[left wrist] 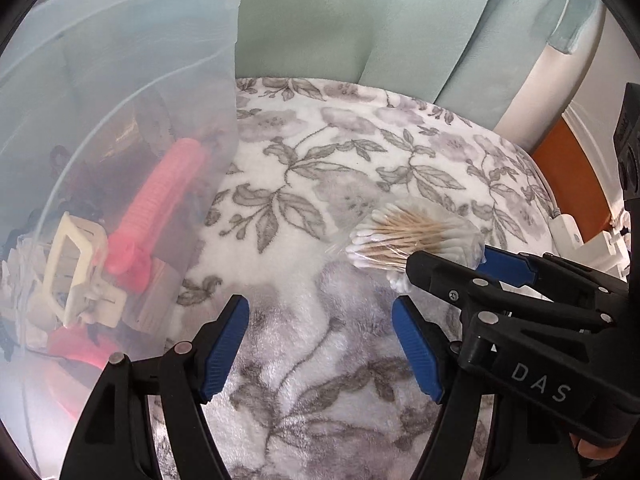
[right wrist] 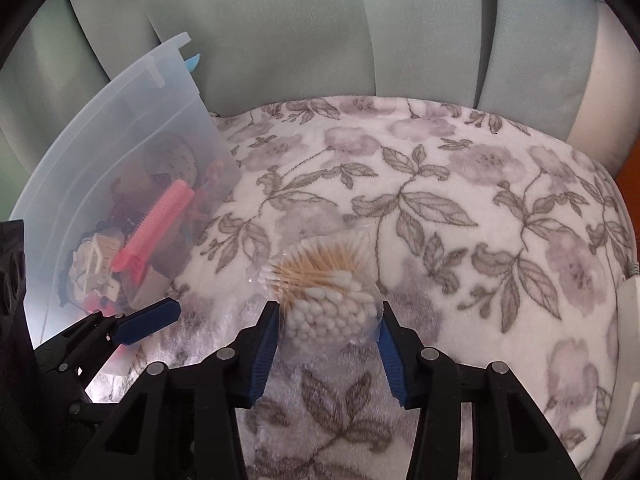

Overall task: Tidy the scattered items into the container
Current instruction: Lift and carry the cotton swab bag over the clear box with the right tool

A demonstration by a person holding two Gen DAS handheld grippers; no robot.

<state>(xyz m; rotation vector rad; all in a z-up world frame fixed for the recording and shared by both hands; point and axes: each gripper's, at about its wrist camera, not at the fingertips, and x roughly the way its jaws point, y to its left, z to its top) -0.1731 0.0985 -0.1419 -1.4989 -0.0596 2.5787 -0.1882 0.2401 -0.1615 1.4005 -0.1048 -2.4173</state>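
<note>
Soft daylight, hazy; edges bend, perhaps blurred.

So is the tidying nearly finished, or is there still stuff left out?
Nearly. The clear bin already holds the pink comb and other small things. The bag of cotton swabs lies on the flowery blanket, between the right gripper's fingers, not yet lifted. The left gripper is open and empty. No other loose items show.
</note>
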